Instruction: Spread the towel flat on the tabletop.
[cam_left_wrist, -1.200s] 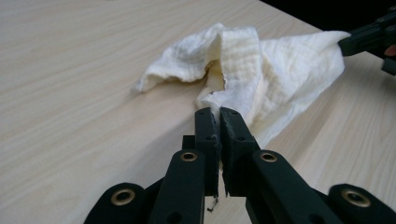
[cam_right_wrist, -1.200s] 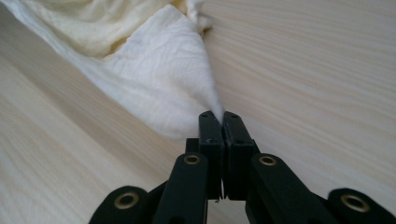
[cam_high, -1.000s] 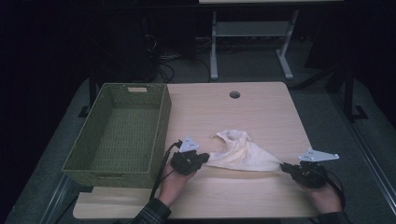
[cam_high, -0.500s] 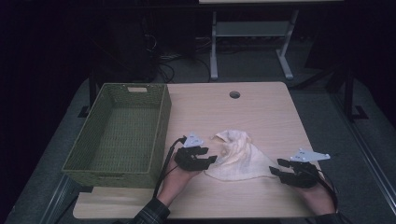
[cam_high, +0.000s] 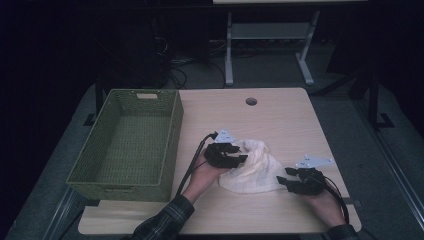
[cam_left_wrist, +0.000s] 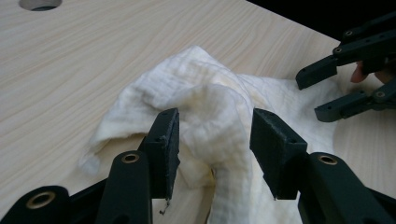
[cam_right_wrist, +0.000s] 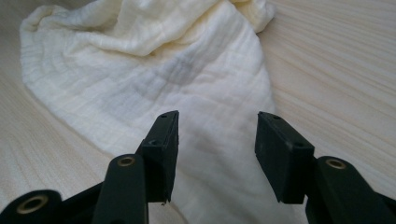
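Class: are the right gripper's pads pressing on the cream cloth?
Apart. The right gripper view shows the right gripper with jaws open and a gap at each pad, the cream cloth lying flat beneath them.

Green woven basket (cam_high: 131, 145) sitting empty at desk's left edge. Light wood desk (cam_high: 280, 120), round cable hole (cam_high: 251, 101) near far edge. Grey metal stand (cam_high: 270, 37) behind, cables (cam_high: 180, 65) on floor.

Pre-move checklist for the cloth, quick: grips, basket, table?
1. Left gripper free of the cloth: ok, its jaws have just been opening and stand apart around a fold.
2. Right gripper free: ok, its jaws have also just been opening, over the cloth's edge.
3. Cloth flat: not ok, bunched.
4. Basket empty: ok.
5. Cloth fully on the table: ok.
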